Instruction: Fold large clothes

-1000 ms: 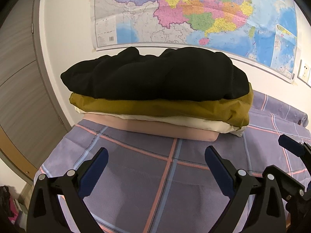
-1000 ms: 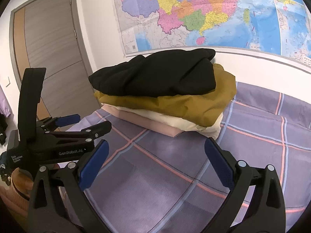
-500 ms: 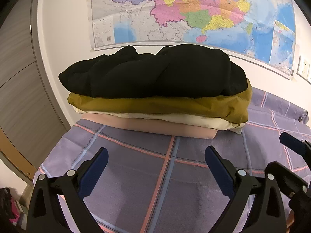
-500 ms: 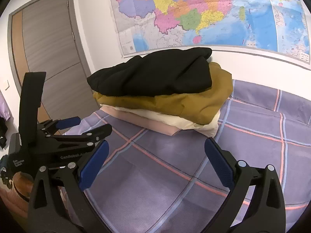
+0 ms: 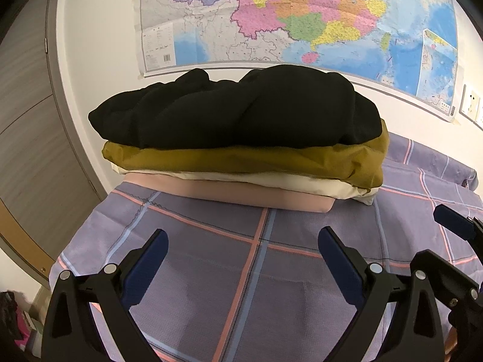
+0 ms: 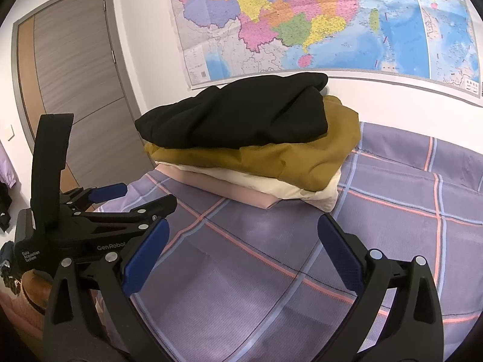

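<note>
Since a second ago we've barely drifted, stack sliding slightly lower. Our left gripper [image 5: 243, 250] and right gripper [image 6: 243, 241] hang spread wide, holding nothing, over the plaid sheet [image 5: 211, 259]; folded clothes stack [image 5: 241, 138] sits ahead, black garment [image 6: 238, 114] topmost.

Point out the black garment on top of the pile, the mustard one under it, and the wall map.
black garment [image 5: 241, 111], left wrist view, middle of its front face.
mustard garment [image 6: 271, 163], right wrist view, its folded front edge.
wall map [image 5: 286, 15], left wrist view, its coloured centre.
</note>
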Motion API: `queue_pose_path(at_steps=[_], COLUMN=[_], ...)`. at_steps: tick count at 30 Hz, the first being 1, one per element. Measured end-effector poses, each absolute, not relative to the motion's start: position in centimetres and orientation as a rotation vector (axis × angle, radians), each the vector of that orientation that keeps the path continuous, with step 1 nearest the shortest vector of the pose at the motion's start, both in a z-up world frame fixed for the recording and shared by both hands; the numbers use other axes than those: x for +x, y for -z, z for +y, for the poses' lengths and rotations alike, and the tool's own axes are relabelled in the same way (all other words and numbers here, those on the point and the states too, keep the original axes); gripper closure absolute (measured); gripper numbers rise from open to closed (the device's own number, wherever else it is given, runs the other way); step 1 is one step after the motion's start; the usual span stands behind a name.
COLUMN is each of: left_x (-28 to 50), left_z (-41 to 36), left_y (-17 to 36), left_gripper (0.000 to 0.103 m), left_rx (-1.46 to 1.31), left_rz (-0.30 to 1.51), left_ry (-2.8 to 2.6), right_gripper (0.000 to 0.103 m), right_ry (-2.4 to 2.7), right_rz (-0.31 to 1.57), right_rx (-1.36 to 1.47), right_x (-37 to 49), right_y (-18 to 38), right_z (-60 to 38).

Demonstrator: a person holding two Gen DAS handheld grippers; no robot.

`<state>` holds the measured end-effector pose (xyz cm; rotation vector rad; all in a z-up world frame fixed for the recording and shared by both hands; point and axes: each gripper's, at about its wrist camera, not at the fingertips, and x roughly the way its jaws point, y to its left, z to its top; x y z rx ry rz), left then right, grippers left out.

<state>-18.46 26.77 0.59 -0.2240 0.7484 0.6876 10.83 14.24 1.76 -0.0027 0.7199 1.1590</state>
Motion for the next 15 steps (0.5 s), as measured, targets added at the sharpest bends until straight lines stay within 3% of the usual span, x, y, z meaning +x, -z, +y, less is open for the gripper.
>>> queue_pose_path(at_steps=[15], left_x=[-18.21], left_z=[26.66], left_y=[-0.34], left_gripper=[0.007], left_rx=[-0.234], left_rz=[0.750], left_ry=[-0.678], right_gripper=[0.006], right_ry=[-1.148], right_rz=[0.731], right_rx=[0.002], right_x=[10.88], right_y=[-1.51], right_z=[13.80])
